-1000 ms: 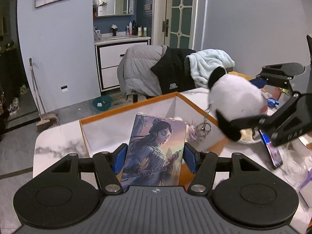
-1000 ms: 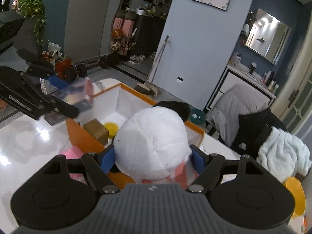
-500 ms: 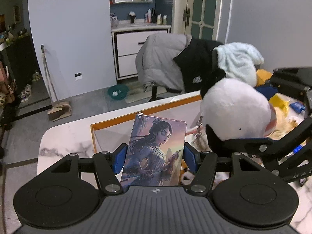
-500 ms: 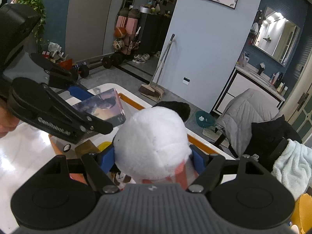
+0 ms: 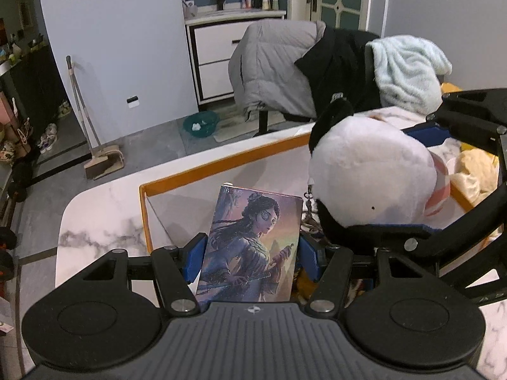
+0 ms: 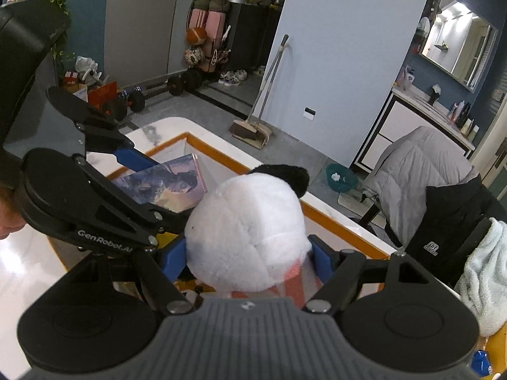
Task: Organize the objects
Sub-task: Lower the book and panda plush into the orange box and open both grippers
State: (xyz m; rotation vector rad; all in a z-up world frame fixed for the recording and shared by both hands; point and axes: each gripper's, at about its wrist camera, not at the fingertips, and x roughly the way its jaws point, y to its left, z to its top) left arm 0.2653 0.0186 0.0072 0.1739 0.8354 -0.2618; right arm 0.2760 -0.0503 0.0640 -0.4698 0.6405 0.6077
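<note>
A: Both sets of jaws are loaded. The left gripper (image 5: 252, 258) pinches an illustrated card box (image 5: 250, 247) by its side edges, upright between the blue pads. The right gripper (image 6: 245, 255) squeezes a white plush toy (image 6: 247, 237) with black ears.

B: Where are they relative to the bin?

A: Over the orange-rimmed box (image 5: 221, 166) on the marble table (image 5: 95, 218), both held above its white inside. The two grippers sit very near each other; in the right wrist view the left one's linkage crosses just beside the plush.

B: So what could go wrong?

A: I'd judge a collision most likely: the arms crowd one opening. The plush's keychain (image 5: 309, 205) dangles by the card box and could snag on it. The plush is soft, so it may bulge and catch the rim on release, and the card box could tip if it is dropped edge-first.
</note>
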